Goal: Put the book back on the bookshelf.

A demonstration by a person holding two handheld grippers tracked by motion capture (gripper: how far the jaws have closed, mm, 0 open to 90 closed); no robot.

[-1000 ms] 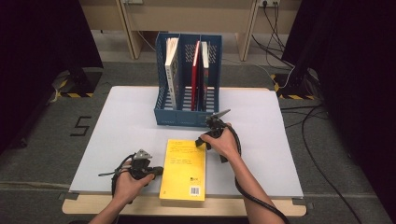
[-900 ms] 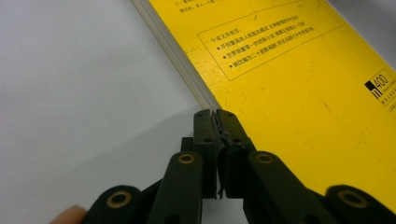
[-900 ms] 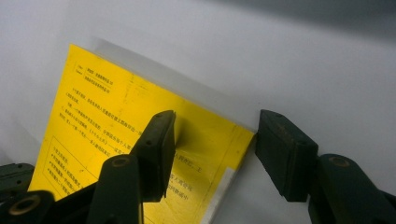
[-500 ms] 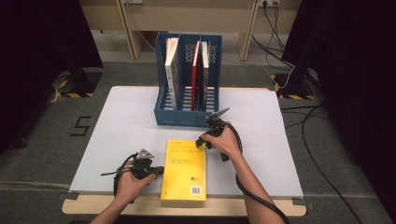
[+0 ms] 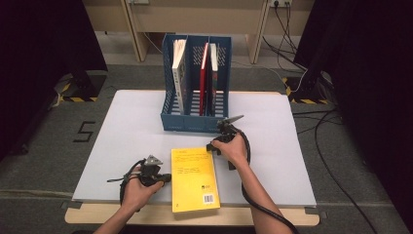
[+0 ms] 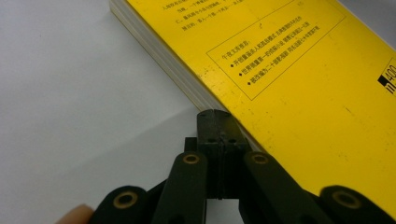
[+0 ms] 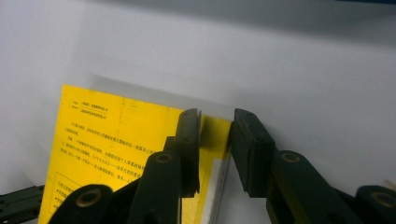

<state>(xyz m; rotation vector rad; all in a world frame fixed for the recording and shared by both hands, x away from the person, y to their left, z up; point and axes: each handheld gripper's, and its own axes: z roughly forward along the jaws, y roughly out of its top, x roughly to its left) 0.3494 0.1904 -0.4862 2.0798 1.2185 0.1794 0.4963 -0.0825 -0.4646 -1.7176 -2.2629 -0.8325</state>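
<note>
Bracing the yellow book (image 5: 194, 178) from two sides: it lies flat, back cover up, near the front edge of the white table (image 5: 126, 131), just in front of the blue file rack (image 5: 195, 122).

Left gripper (image 6: 218, 122): jaws clenched together, holding nothing, tips butted against the page edge on the book's left side. Right gripper (image 7: 215, 140): jaws parted, straddling the far right corner of the book, not yet closed on it; the corner looks slightly raised, though I can't tell for sure.

Risks, as I judge them:
- Right jaws close on the cover alone, so the cover bends or peels and the block stays down.
- Left tips push too hard or off-centre, so the book pivots or slides right, out of the right jaws.
- Single-corner grip on a thick paperback means it sags or slips on lifting.
- The book's near edge sits close to the table's front edge, so a backward shove could tip it off.

Count: one yellow book on the table; one rack with three slots; three books standing in it – one white-spined in the left slot (image 5: 179, 73), one red (image 5: 203, 73) and one dark (image 5: 213, 73) together further right. Two grippers.
</note>
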